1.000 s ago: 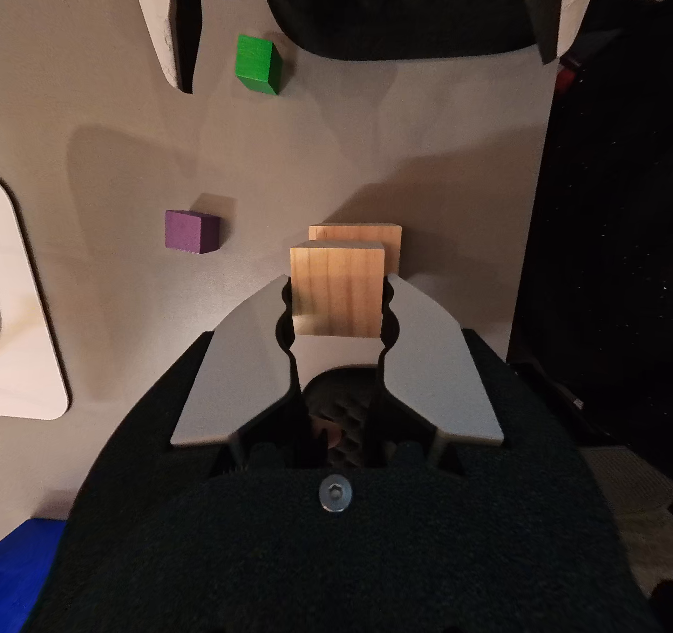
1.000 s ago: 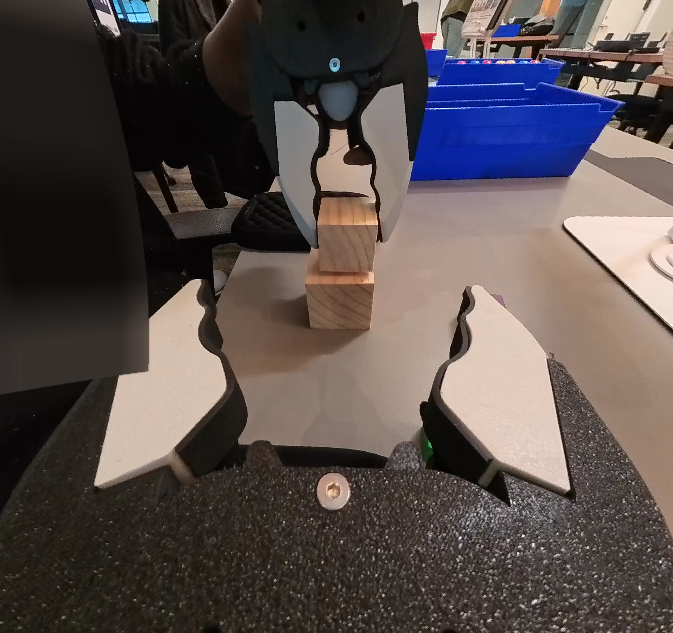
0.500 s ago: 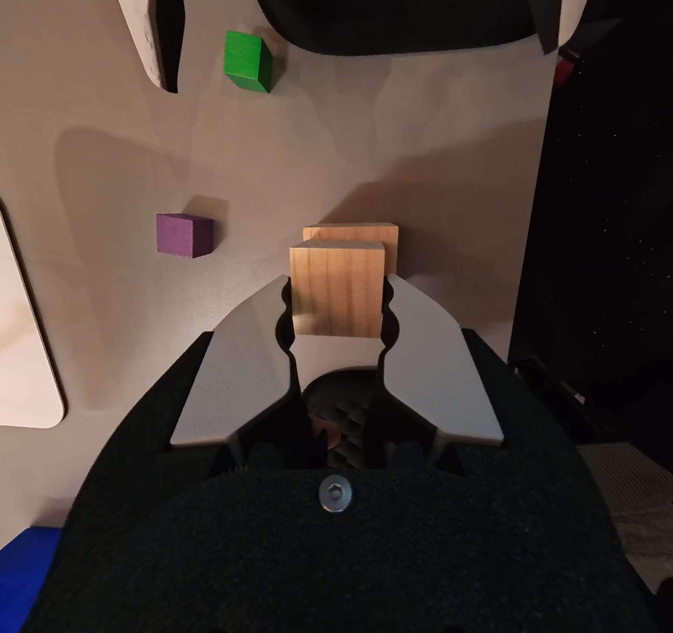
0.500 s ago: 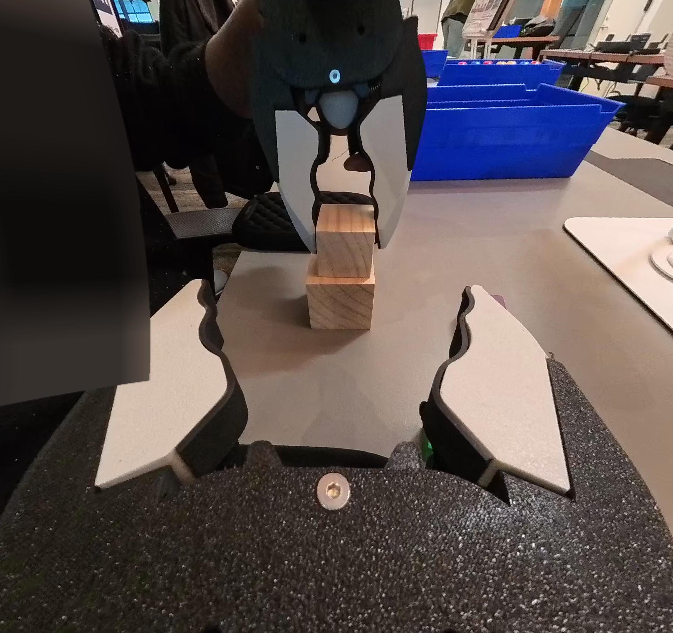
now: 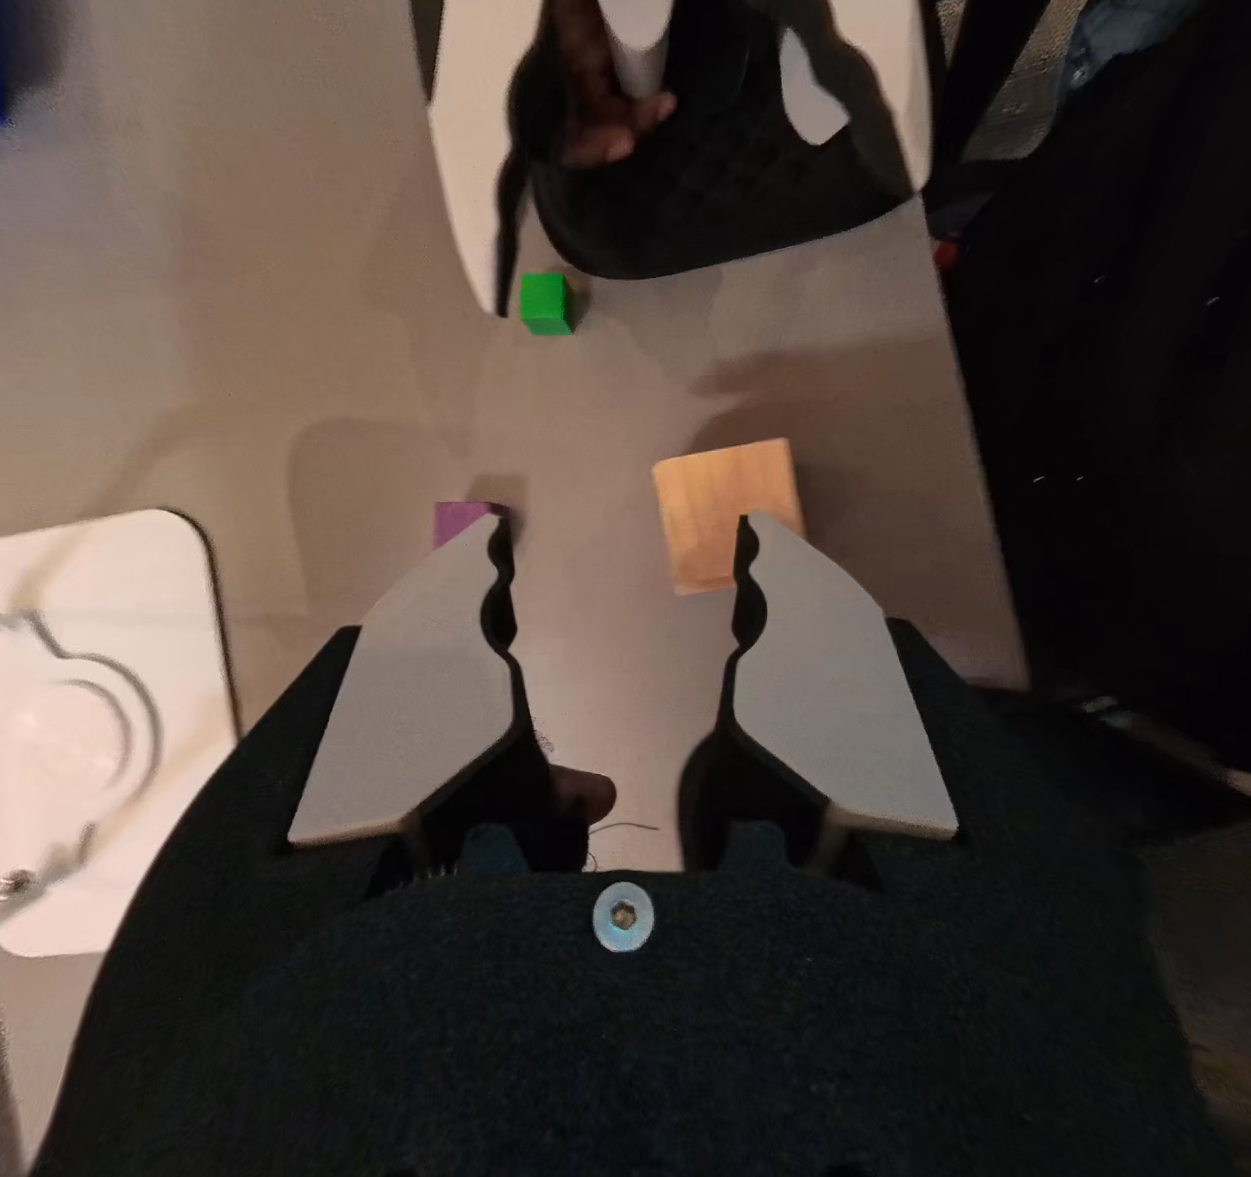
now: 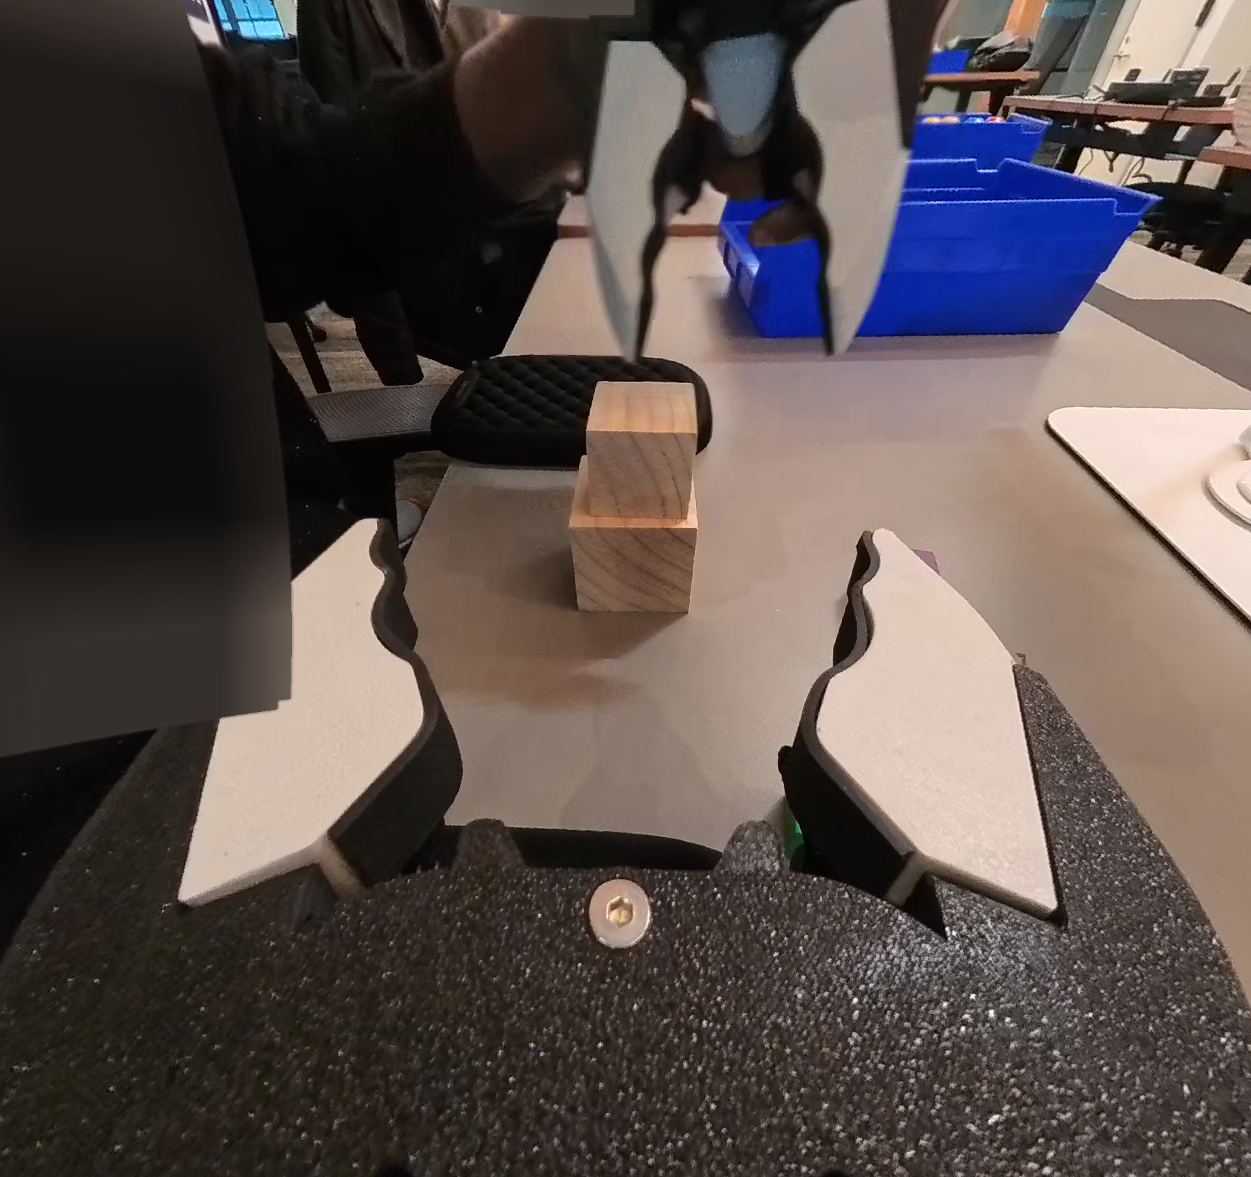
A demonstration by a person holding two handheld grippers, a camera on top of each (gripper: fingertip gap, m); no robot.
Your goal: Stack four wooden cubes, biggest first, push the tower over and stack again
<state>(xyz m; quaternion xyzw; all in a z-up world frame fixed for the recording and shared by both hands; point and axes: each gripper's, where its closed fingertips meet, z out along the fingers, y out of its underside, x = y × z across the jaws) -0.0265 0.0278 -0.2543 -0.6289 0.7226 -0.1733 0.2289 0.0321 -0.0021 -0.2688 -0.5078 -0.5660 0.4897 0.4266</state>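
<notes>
Grey table (image 6: 846,468) in an office room, blue bins (image 6: 981,251) at 1 o'clock. Two wooden cubes (image 6: 636,501) stacked near table edge. Left gripper (image 6: 734,346) above, open, empty. Right gripper (image 6: 629,576) wide open, empty.

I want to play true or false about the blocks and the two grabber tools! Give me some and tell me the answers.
1. One wooden block sits on another wooden block. True.
2. The left tool is squeezing the top block. False: it is open, above the stack, touching nothing.
3. The right tool is wide open. True.
4. A red bin stands on the table. False: the bin is blue.
5. A green cube lies on the table. True.
</notes>
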